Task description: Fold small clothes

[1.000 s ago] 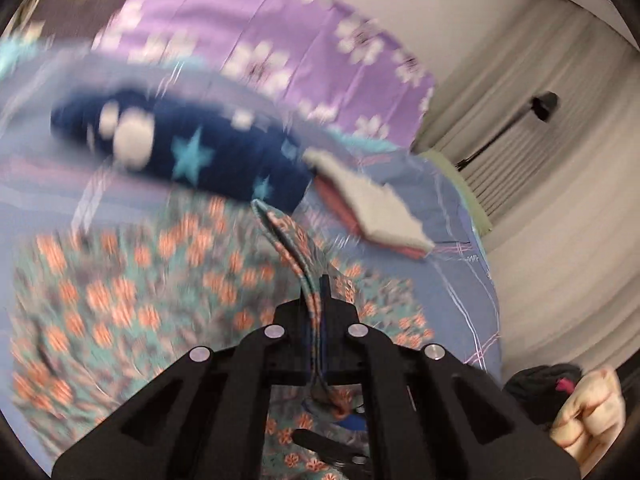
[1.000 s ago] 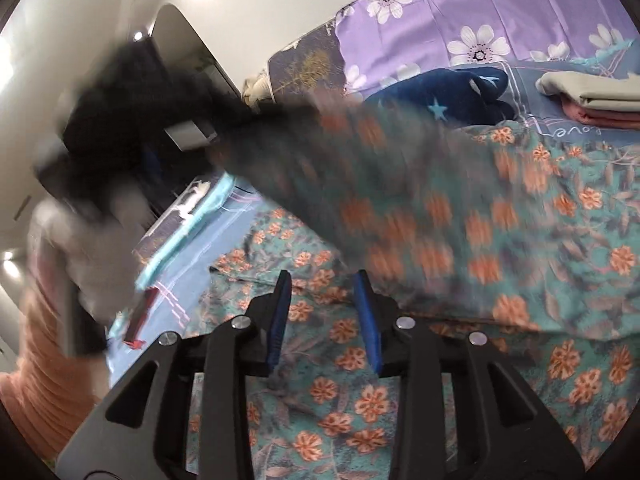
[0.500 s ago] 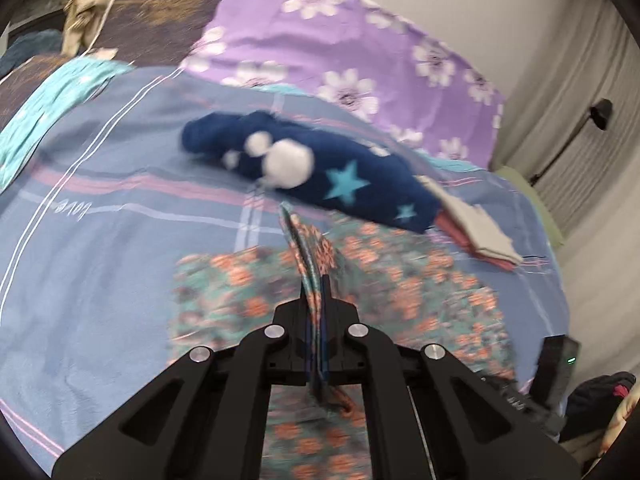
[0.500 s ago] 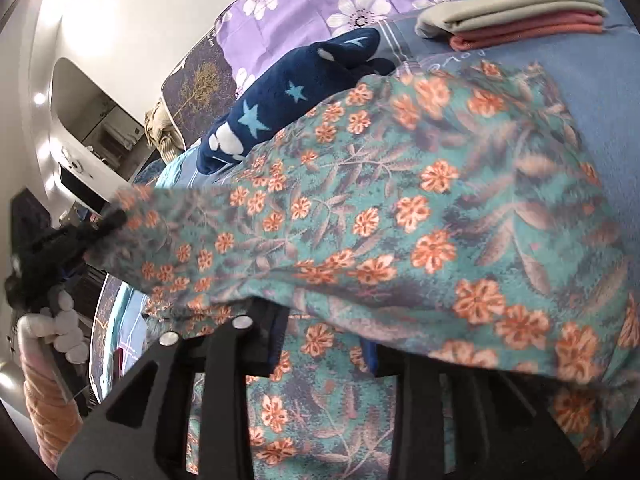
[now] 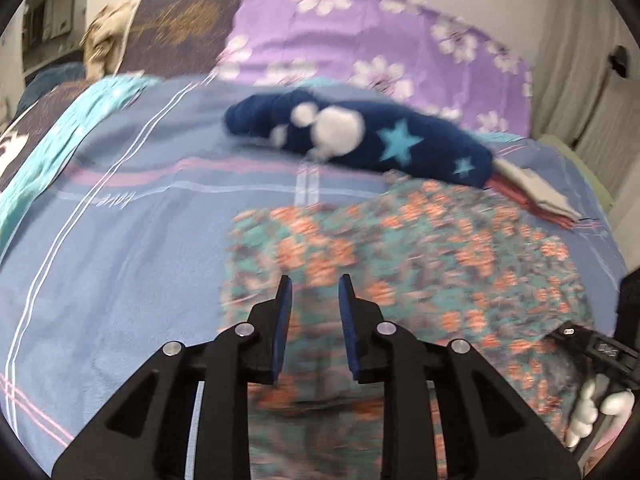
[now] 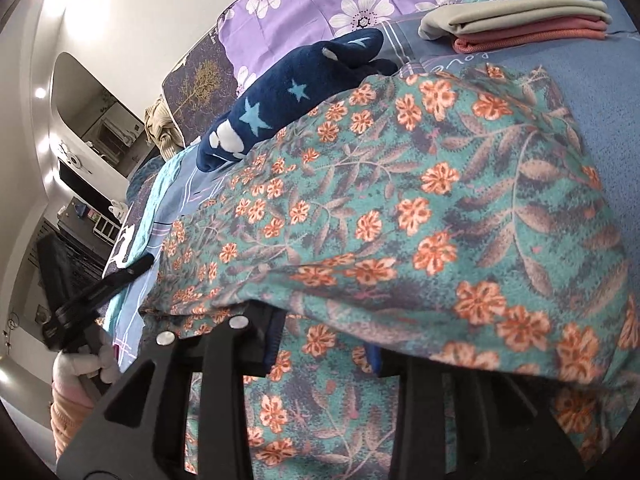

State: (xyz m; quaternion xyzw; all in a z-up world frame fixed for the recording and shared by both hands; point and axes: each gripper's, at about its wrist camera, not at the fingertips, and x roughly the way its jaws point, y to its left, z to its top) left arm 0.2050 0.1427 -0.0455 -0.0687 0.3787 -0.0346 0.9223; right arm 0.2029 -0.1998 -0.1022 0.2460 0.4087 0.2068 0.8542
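A teal garment with orange flowers [image 5: 420, 264] lies spread on the blue bed sheet [image 5: 120, 240]. My left gripper [image 5: 314, 292] is open and empty just above the garment's near left part. In the right wrist view the garment [image 6: 420, 208] lies folded over, and its top layer drapes over my right gripper [image 6: 320, 344]. The fingertips are hidden under the cloth; the jaws look parted. The left gripper [image 6: 100, 292] shows at the left edge of that view.
A dark blue starred plush roll [image 5: 360, 140] lies behind the garment. A stack of folded grey and pink clothes [image 6: 520, 24] sits at the back right. Purple flowered bedding [image 5: 380, 48] runs along the wall behind.
My left gripper has let go of the garment's edge and opened. The lifted layer has dropped flat over the lower part and now covers my right gripper's fingers.
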